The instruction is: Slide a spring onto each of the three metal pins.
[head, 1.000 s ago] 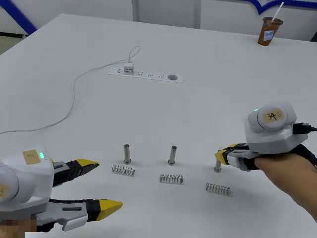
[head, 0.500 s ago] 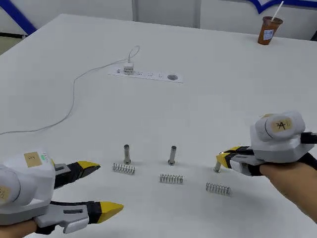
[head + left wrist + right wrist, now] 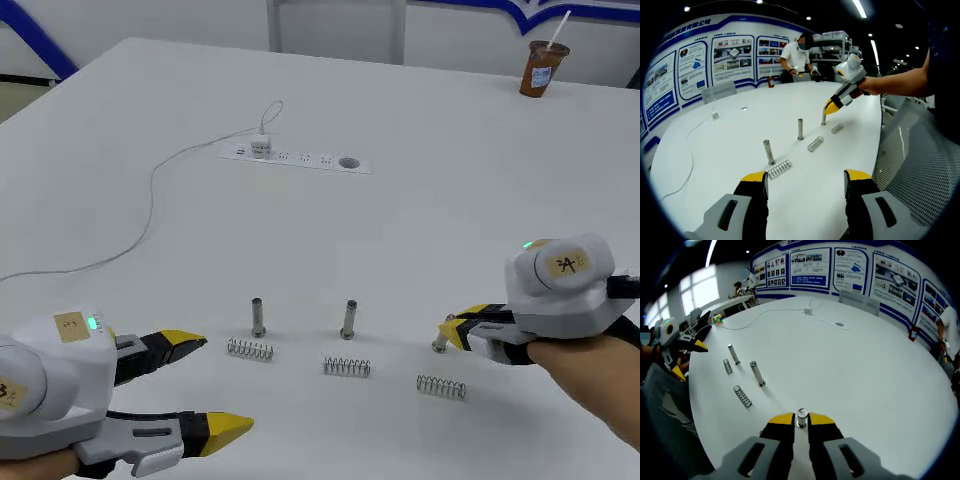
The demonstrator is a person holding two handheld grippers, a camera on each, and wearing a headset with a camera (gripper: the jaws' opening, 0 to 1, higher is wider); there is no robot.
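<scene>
Between the yellow tips of the right gripper [image 3: 801, 419] we find the near pin [image 3: 801, 414], standing upright on the white counter [image 3: 855, 365], with the jaws drawn narrow and pressed against its sides just under the head. Just beside that gripper, on the person's side, the near spring [image 3: 441, 388] lies flat and loose on the counter. Farther out from the right gripper stand the middle pin [image 3: 756, 373] and, beyond it, the far pin [image 3: 732, 354]. Both are upright and bare, each with a spring lying just beside its base: the middle spring [image 3: 742, 396] and the far spring [image 3: 727, 366]. As far as we can tell, each spring lies apart from its pin. The left gripper [image 3: 806, 176] is held low over the counter with its jaws spread wide and nothing between them. The far spring lies just ahead of its tips, with the far pin right behind it. Well beyond both grippers, across the counter, we see a white power strip [image 3: 295, 156] with a charger [image 3: 261, 146] plugged in and a cable [image 3: 150, 195] trailing away. An iced drink cup [image 3: 538, 65] with a straw stands near the counter's far edge.
</scene>
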